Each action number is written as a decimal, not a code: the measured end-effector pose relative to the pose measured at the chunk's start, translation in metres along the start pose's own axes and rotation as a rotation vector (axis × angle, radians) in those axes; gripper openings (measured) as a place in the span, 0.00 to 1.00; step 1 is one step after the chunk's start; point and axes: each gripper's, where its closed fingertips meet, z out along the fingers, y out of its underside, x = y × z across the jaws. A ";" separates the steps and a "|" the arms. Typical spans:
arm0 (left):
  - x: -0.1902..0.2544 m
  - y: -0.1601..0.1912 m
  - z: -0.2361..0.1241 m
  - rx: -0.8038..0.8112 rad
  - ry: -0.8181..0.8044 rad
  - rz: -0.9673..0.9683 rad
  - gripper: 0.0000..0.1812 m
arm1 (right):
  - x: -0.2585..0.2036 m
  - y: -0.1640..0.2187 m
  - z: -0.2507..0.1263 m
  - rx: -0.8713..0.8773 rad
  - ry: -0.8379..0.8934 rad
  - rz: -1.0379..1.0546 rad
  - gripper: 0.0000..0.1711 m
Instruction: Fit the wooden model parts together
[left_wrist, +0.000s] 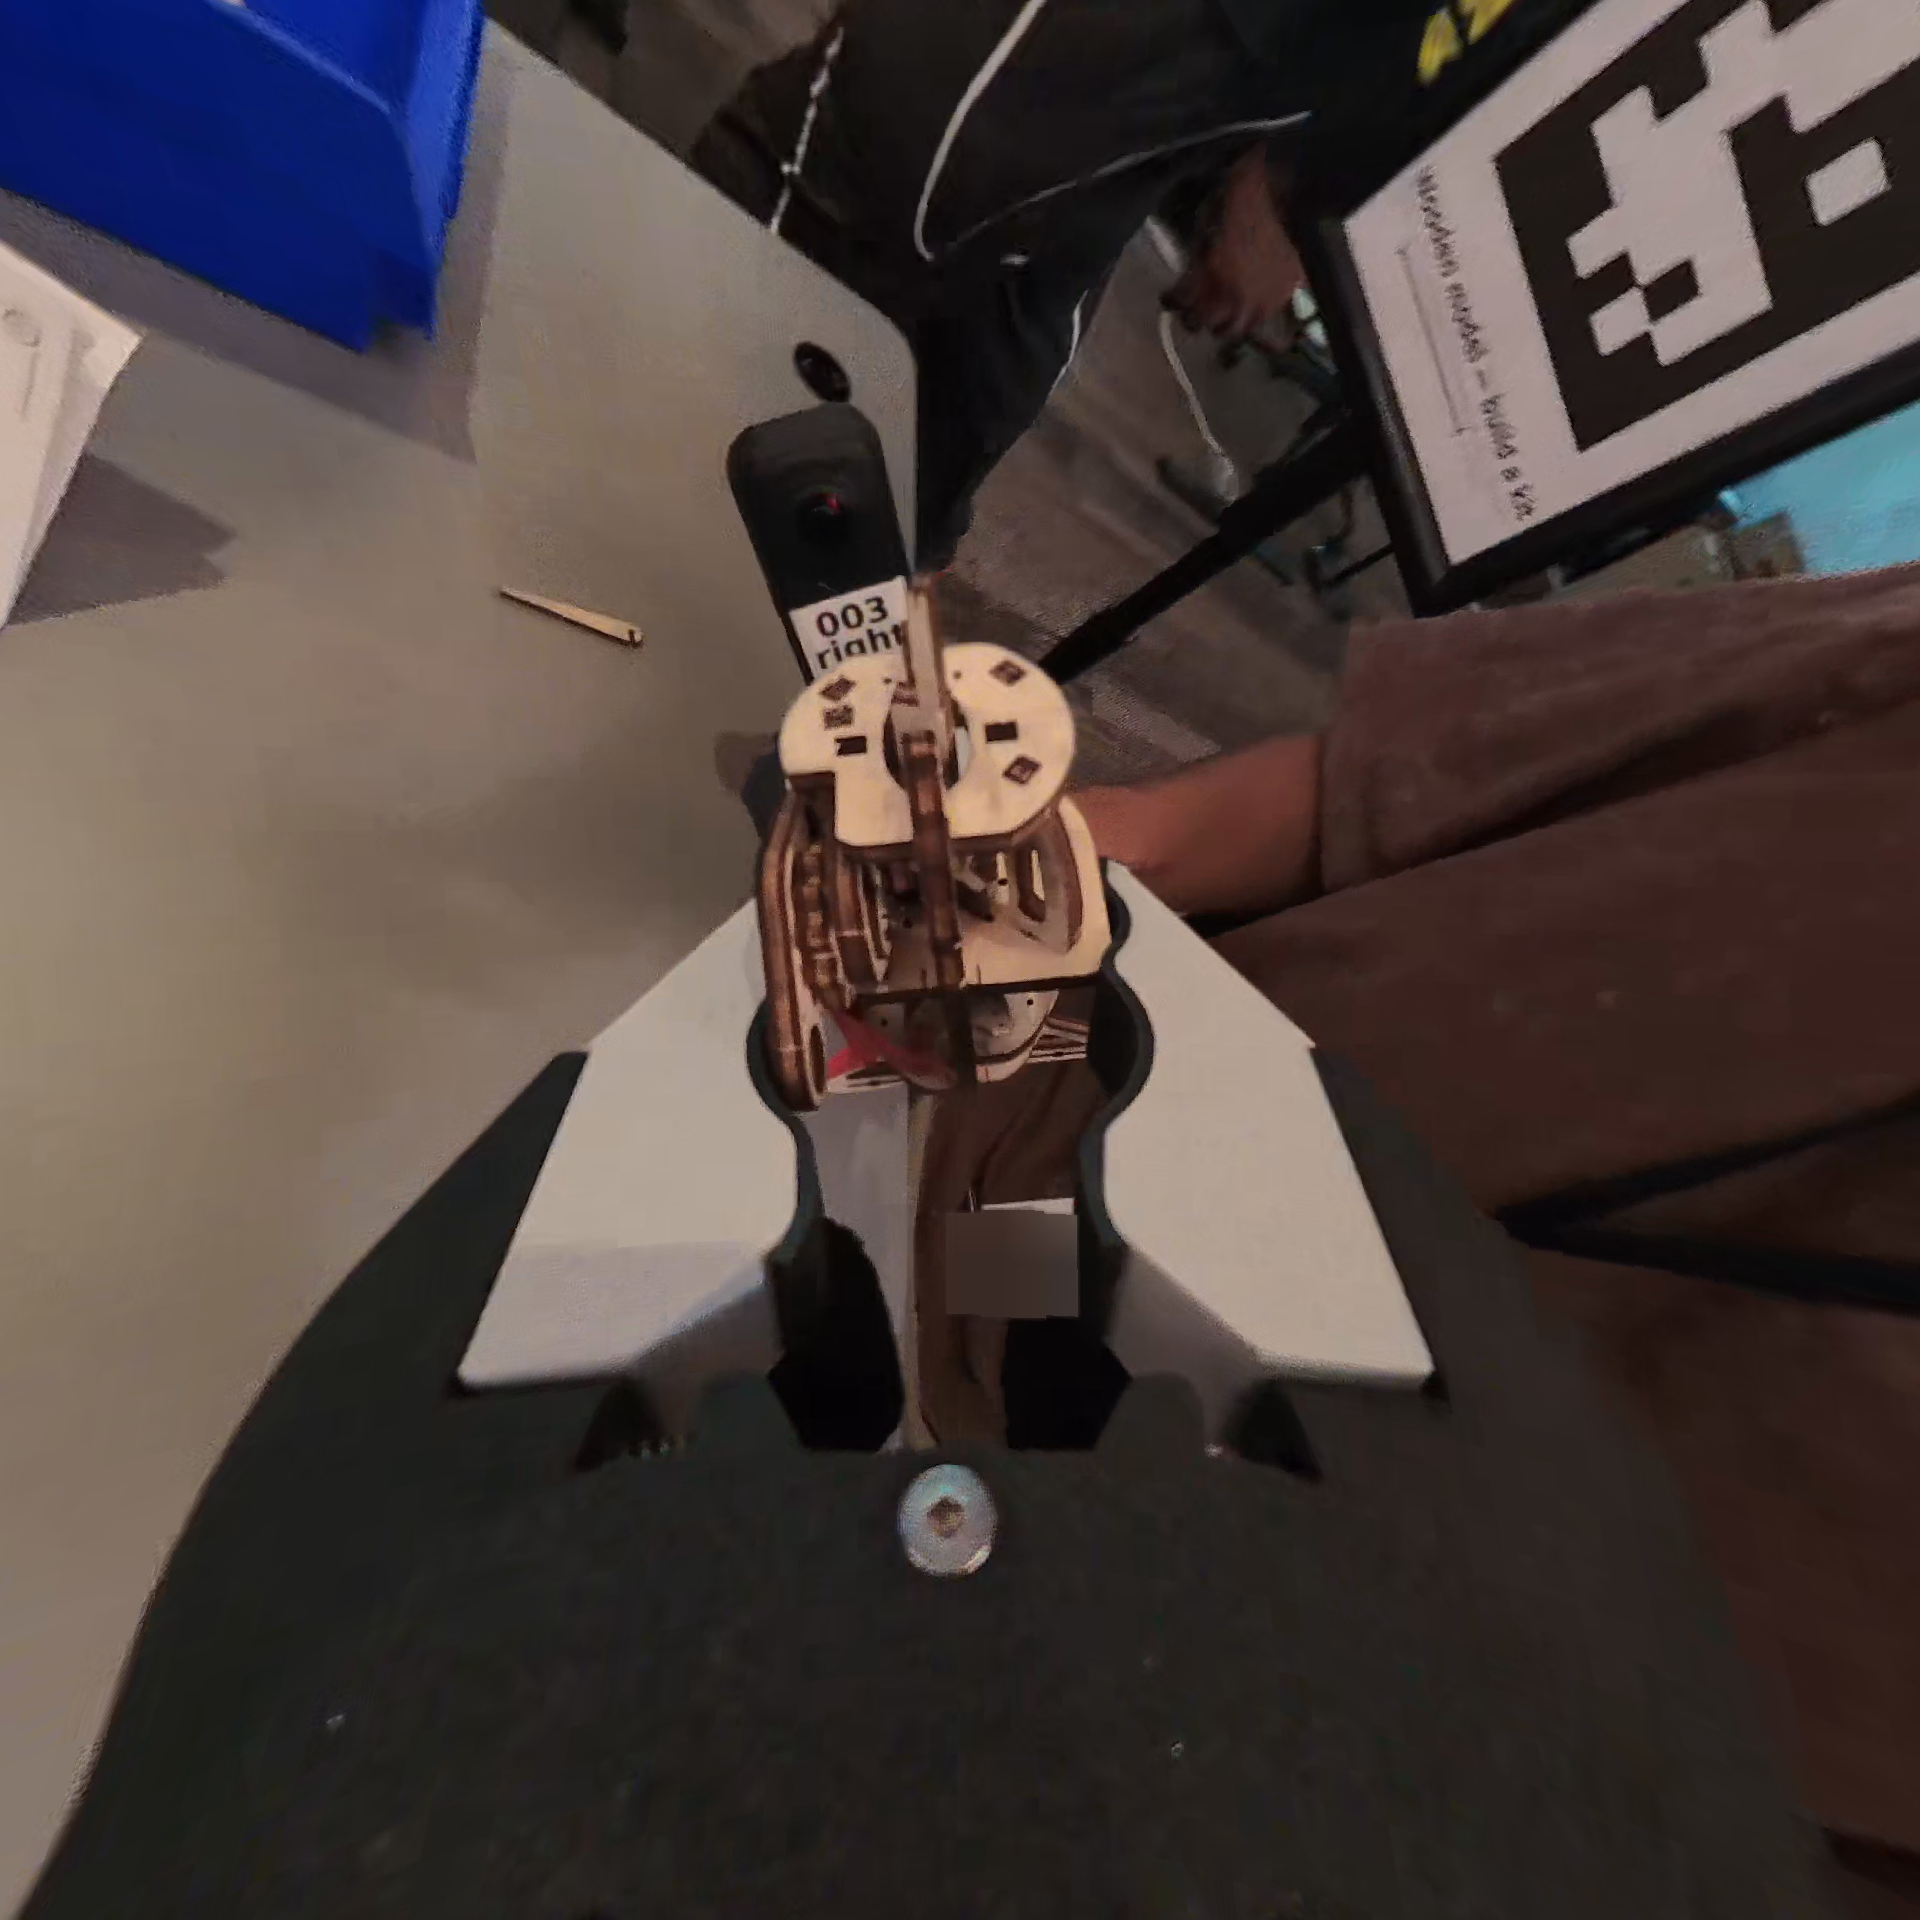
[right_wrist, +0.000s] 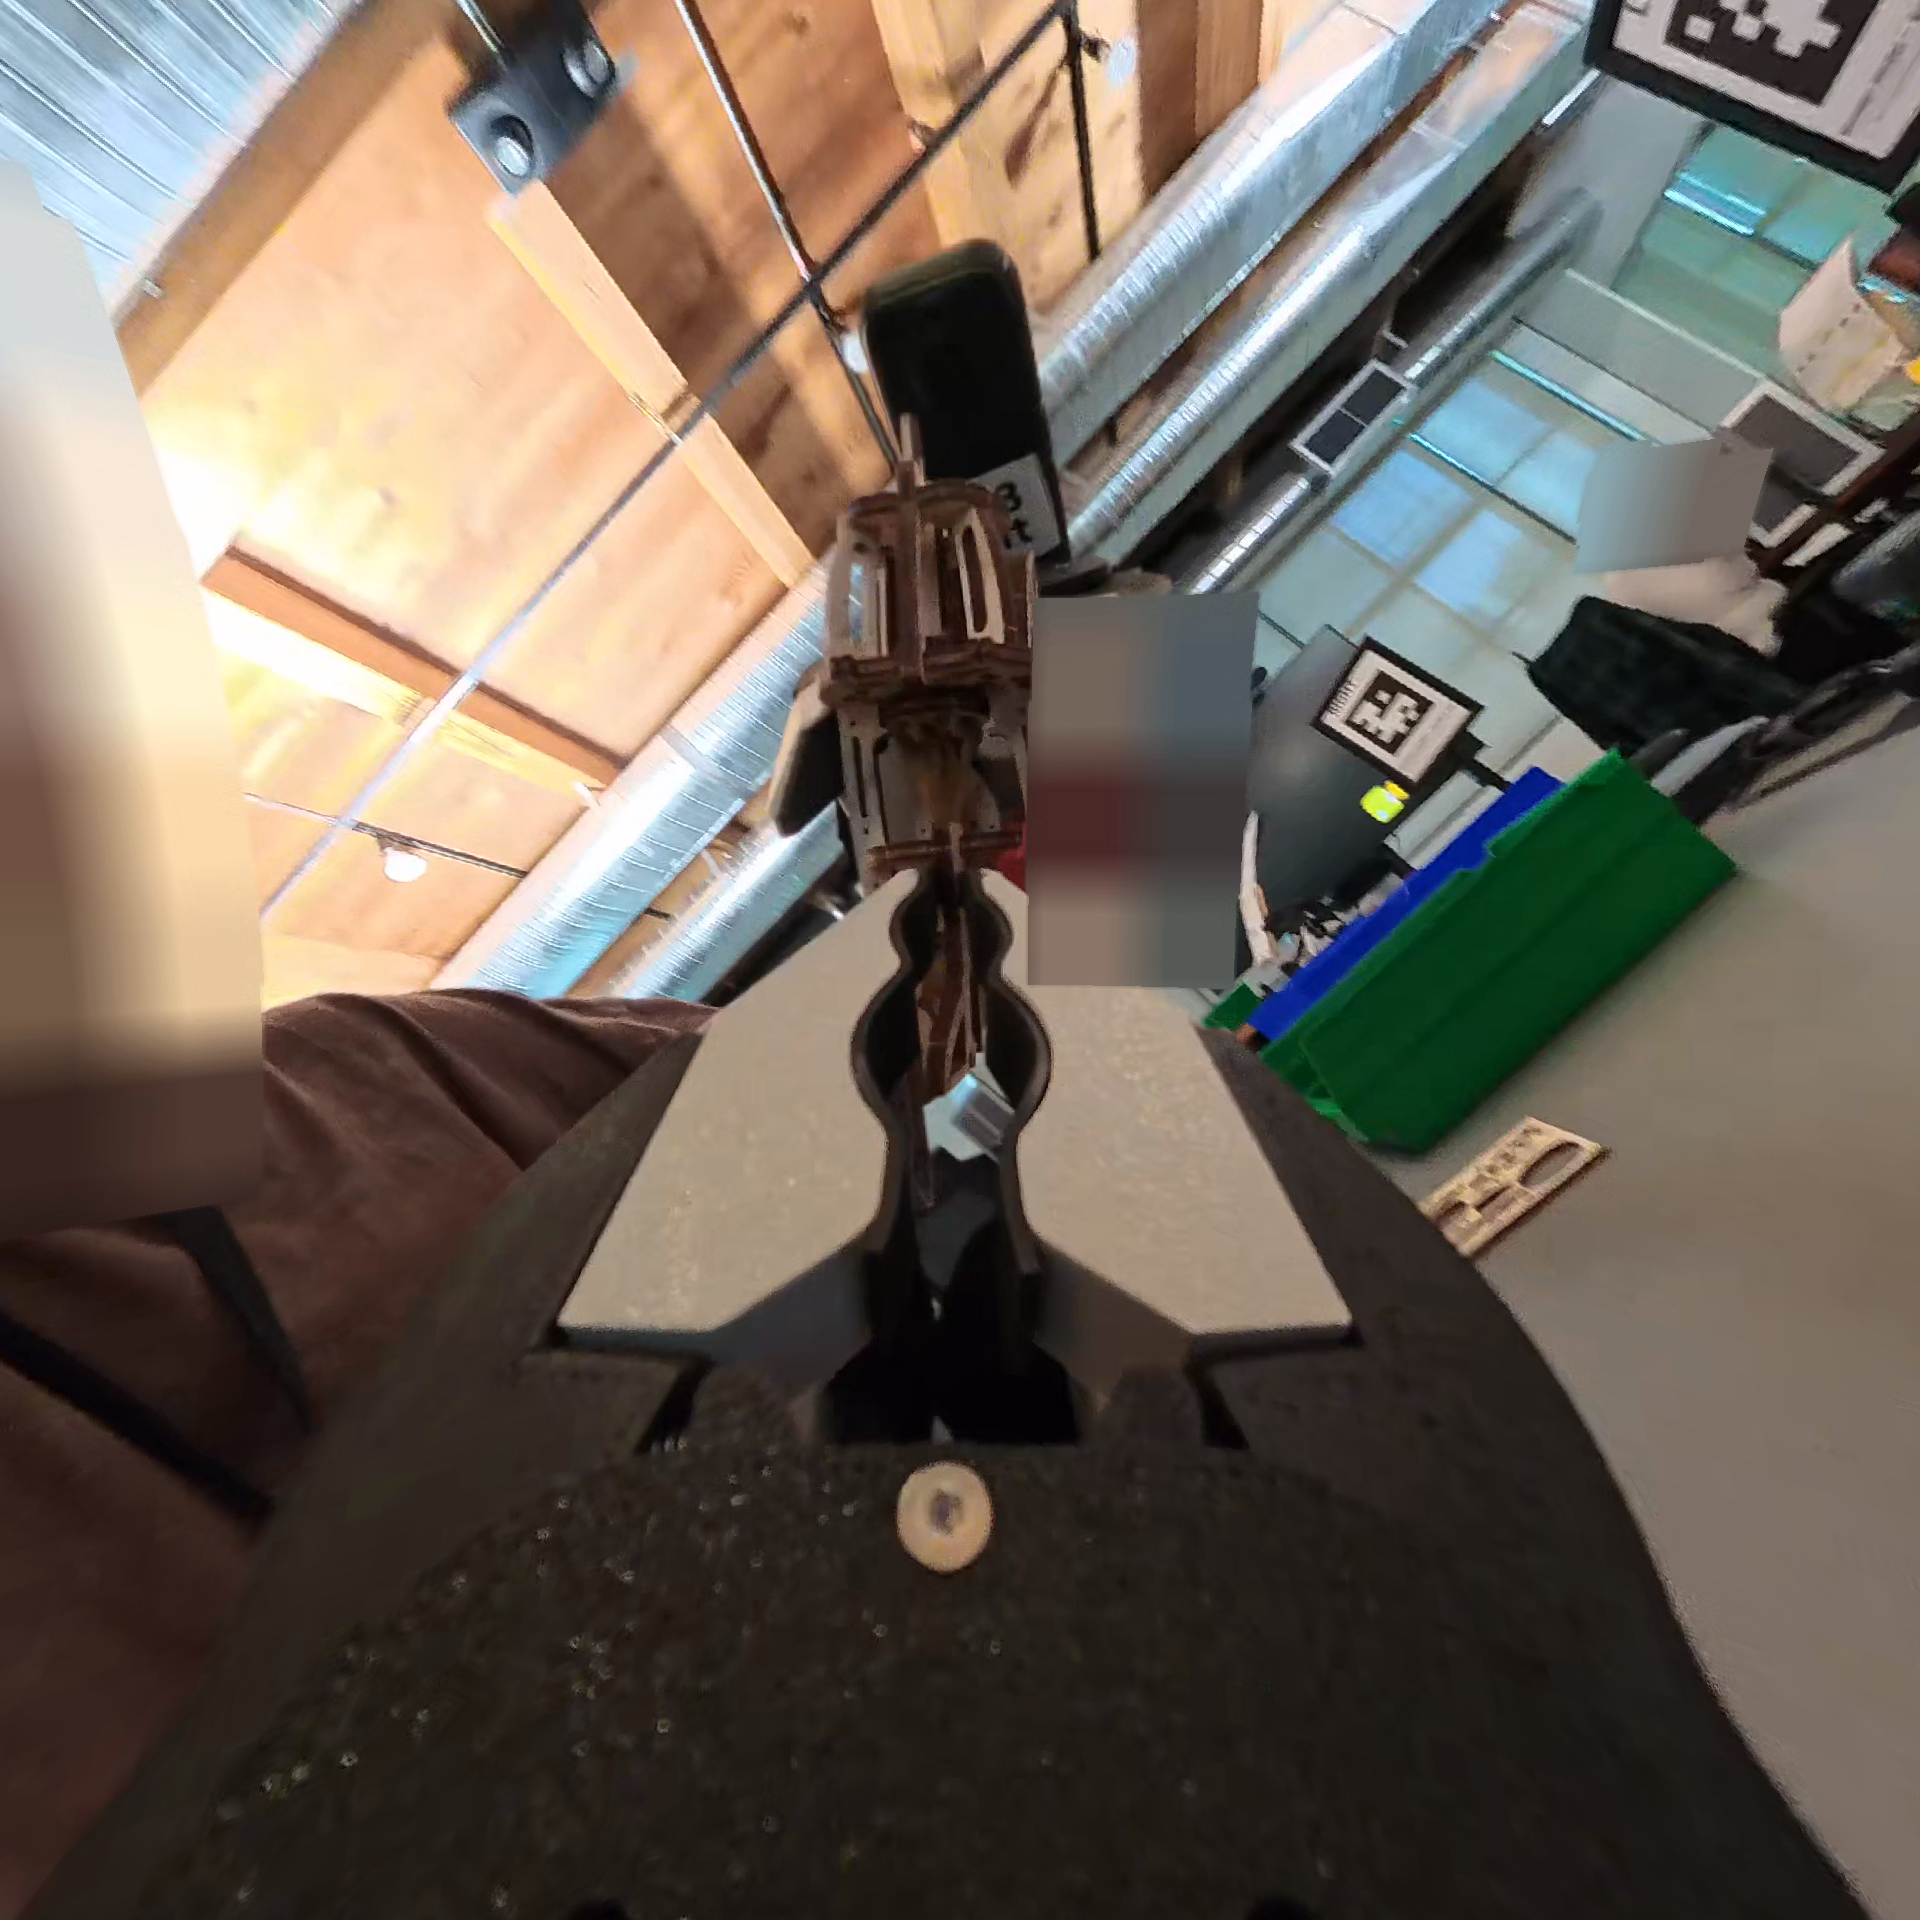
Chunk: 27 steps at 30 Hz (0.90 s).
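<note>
The left tongs (left_wrist: 940, 1023) are closed on the pale laser-cut wooden model assembly (left_wrist: 925, 831), which is held above the grey worktop (left_wrist: 312, 831). The right tongs (right_wrist: 948, 914) are closed on a thin brown wooden flat part (right_wrist: 948, 1013), whose tip meets the assembly (right_wrist: 925, 665). Farther off, a loose wooden sliver (left_wrist: 571, 616) and a blue plastic bin (left_wrist: 229, 145) are seen on the worktop.

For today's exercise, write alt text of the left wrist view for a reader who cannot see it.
The left gripper is clamped on a wooden model topped by a slotted disc, held above a grey table. A black camera rises just behind it; a loose wooden stick and a blue bin sit farther left.
</note>
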 end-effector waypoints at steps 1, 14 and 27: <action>0.001 -0.004 0.000 -0.007 -0.030 -0.030 0.27 | -0.003 -0.003 0.000 0.017 -0.021 0.013 0.02; 0.015 0.002 -0.002 0.002 -0.157 -0.133 0.28 | -0.020 0.006 0.004 -0.012 -0.063 0.044 0.02; 0.046 0.026 -0.015 0.322 0.104 0.159 0.27 | -0.030 0.040 0.015 -0.452 0.241 -0.197 0.02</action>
